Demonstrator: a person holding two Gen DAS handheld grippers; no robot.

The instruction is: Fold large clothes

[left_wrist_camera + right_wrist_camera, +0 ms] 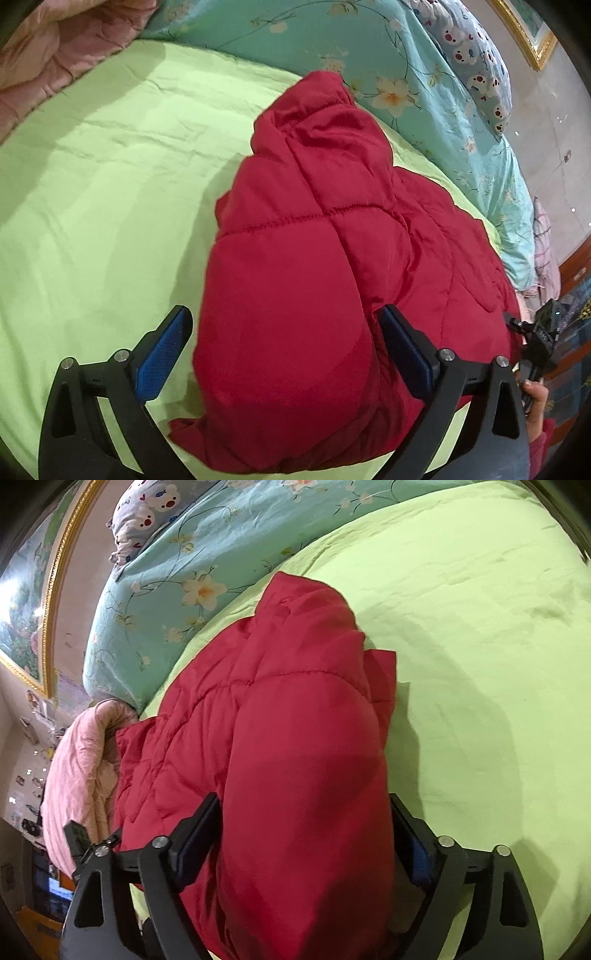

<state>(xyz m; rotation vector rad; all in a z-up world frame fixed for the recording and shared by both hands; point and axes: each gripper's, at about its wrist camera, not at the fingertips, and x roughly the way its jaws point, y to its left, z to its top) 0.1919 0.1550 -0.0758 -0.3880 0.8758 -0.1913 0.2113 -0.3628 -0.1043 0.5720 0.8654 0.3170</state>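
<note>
Red quilted padded jacket (317,280) lies bundled on the pale green bedsheet (92,192), and from where you stand it looks folded over on itself at least once: a thick puffy roll nearest you, with a narrower part (a sleeve or hood, I cannot tell which) running away toward 12 o'clock. In the right wrist view the same jacket (295,757) fills the middle, its loose edges stepped at about 2 o'clock, so the layers are not squared up.

Your left gripper (284,350) stands wide apart, one blue pad on the sheet side at 9 o'clock of the roll, the other over the jacket's top; neither pad presses the cloth, so it holds nothing. Your right gripper (306,845) also gapes wide with the roll bulging between its jaws; the near pad looks very close to the fabric, yet I judge it a loose straddle, not a grip.

My reading: one fold is laid down, and a further fold plus tidying of the far end is likely left.

Beyond the jacket, at 1 o'clock, sits a teal flower-printed quilt (424,92), then a grey bear-print pillow (480,74). A pink quilted blanket (55,55) is heaped at 11 o'clock.
</note>
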